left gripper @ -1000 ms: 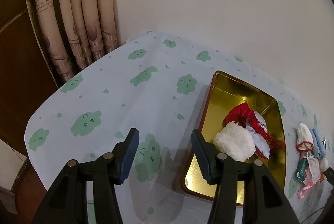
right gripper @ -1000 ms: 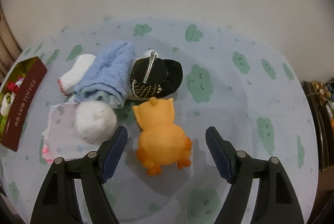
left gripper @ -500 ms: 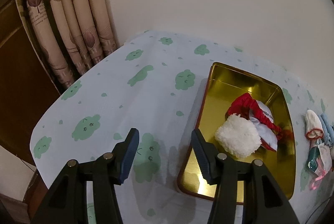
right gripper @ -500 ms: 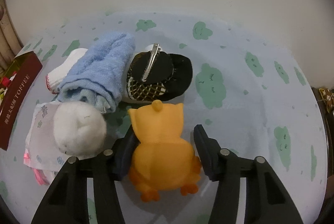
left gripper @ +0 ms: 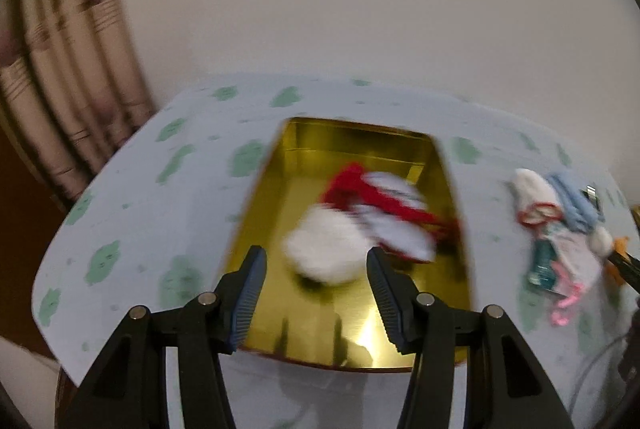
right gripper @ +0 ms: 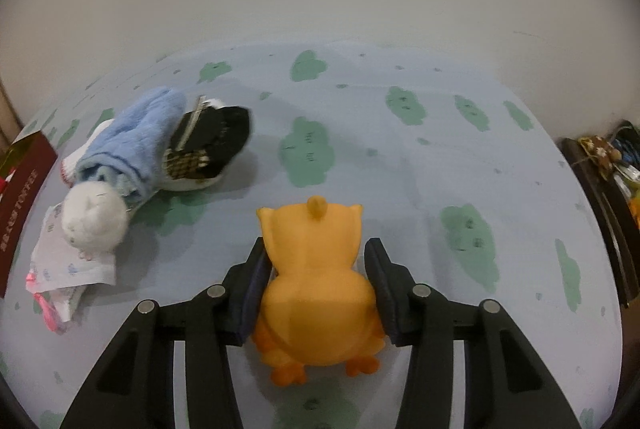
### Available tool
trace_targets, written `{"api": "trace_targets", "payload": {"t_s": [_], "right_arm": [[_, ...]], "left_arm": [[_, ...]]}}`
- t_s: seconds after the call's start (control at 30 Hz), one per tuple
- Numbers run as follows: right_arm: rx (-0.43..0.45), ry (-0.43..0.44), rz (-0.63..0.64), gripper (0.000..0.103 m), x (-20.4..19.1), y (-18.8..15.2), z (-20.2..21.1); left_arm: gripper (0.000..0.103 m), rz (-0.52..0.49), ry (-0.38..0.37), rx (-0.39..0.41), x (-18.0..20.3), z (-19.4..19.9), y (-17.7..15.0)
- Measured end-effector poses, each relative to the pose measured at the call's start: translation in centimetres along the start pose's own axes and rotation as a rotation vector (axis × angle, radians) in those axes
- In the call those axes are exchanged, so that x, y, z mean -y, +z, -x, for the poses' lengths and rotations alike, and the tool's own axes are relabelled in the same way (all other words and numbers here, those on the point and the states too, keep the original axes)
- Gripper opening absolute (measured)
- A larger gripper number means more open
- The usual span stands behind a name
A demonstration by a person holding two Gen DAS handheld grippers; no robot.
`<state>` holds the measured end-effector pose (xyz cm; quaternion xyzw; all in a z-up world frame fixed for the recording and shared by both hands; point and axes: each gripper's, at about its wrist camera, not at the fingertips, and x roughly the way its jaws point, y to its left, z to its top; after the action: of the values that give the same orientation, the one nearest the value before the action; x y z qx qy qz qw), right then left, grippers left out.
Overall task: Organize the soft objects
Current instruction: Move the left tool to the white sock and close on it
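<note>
Toy [right gripper: 320, 285]: soft, light, squashes easily; hold at mid-body.
Right gripper [right gripper: 318, 293]: lower centre, jaws closing, pads pressing the toy.
Left gripper [left gripper: 316, 293]: wide, empty.

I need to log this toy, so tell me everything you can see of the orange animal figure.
The orange toy looks soft and rubbery: plump body, two ears, a small nub on top, stubby feet toward the camera. It is seen from behind, between the closing jaws of the right gripper, whose pads press its sides, above the cloud-print cloth.
</note>
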<state>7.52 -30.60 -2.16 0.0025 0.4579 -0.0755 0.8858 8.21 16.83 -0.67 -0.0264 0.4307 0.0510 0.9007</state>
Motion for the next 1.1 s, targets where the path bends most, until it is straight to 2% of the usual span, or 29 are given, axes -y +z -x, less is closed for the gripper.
{"api": "trace_targets", "payload": {"t_s": [0.17, 0.27, 0.43, 0.57, 0.73, 0.9, 1.1], "right_arm": [[0.023, -0.011, 0.016, 0.045, -0.5, -0.3, -0.2], [0.037, -0.013, 0.017, 0.045, -0.7, -0.4, -0.2], [0.049, -0.01, 0.015, 0.045, -0.6, -0.6, -0.2], [0.049, -0.009, 0.018, 0.045, -0.5, -0.5, -0.2], [0.046, -0.002, 0.014, 0.046, -0.5, -0.6, -0.1], [0.046, 0.003, 0.004, 0.047, -0.4, -0.7, -0.1], [0.044, 0.007, 0.0, 0.047, -0.4, -0.6, -0.2]], "left_arm": [[0.053, -0.119, -0.092, 0.001, 6.1, 0.2, 1.3], [0.054, -0.19, -0.171, -0.029, 9.8, -0.7, 1.9], [0.054, -0.292, -0.24, -0.074, 15.4, -2.9, 2.4], [0.054, -0.26, -0.328, -0.157, 18.3, -5.7, 3.7], [0.054, -0.251, -0.384, -0.213, 21.1, -7.7, 5.2], [0.056, -0.184, -0.444, -0.285, 22.4, -10.5, 6.4], [0.056, -0.1, -0.451, -0.351, 23.2, -14.3, 7.1]]}}
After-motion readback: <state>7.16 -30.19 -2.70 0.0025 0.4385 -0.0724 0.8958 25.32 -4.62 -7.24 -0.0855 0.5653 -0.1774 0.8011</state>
